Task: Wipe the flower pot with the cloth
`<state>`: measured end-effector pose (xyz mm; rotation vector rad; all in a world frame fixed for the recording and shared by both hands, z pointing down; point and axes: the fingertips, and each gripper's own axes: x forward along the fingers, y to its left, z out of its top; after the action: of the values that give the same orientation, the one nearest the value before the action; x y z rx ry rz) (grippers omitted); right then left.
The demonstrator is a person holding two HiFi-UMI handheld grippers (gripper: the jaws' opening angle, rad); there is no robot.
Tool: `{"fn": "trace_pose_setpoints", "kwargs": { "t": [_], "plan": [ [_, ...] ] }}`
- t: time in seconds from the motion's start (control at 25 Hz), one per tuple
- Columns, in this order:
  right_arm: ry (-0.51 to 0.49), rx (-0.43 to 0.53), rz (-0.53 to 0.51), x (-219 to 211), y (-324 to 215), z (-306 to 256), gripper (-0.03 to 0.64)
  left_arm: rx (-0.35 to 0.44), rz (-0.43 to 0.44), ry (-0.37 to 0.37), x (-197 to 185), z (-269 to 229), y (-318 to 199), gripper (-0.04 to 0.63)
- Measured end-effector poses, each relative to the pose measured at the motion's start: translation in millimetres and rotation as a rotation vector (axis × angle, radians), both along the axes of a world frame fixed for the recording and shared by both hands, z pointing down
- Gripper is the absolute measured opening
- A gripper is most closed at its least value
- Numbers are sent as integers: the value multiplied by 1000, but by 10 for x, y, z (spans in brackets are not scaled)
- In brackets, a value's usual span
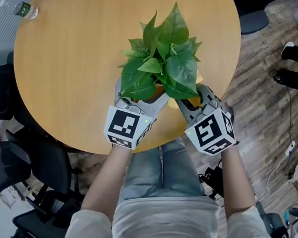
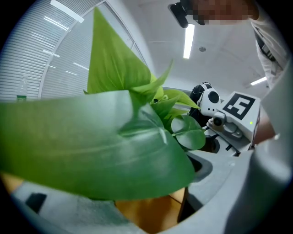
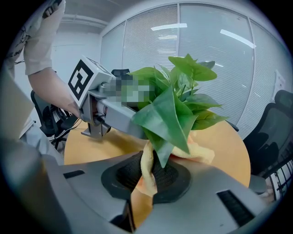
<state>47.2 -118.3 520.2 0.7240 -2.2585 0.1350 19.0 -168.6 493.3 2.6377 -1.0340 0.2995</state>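
Observation:
A green leafy plant (image 1: 163,59) stands in a terracotta flower pot (image 1: 155,92) near the front edge of the round wooden table (image 1: 77,70). My left gripper (image 1: 143,97) reaches in from the left, its jaws closed on either side of the pot. In the left gripper view big leaves (image 2: 91,146) cover most of the pot (image 2: 151,215), which shows between the grey fingers. My right gripper (image 1: 196,98) sits at the pot's right side, shut on a yellow-orange cloth (image 1: 190,105). In the right gripper view the cloth (image 3: 147,173) is pinched between the pads and drapes against the plant's base.
A plastic water bottle (image 1: 22,7) lies at the table's far left edge. Black office chairs (image 1: 20,171) stand left of the table. A person's shoes (image 1: 293,53) and cables lie on the wooden floor to the right.

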Motion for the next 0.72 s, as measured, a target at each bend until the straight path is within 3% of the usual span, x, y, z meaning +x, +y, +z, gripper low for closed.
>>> {"fn": "trace_pose_setpoints", "kwargs": {
  "t": [0.28, 0.52, 0.72],
  "plan": [
    [-7, -6, 20, 63, 16, -4, 44, 15, 122, -28, -114, -6, 91, 425],
    [-3, -3, 24, 62, 7, -30, 44, 48, 274, -24, -229, -61, 133, 433],
    [-4, -10, 27, 63, 2, -16, 44, 63, 412, 12, -224, -76, 78, 483]
  ]
}}
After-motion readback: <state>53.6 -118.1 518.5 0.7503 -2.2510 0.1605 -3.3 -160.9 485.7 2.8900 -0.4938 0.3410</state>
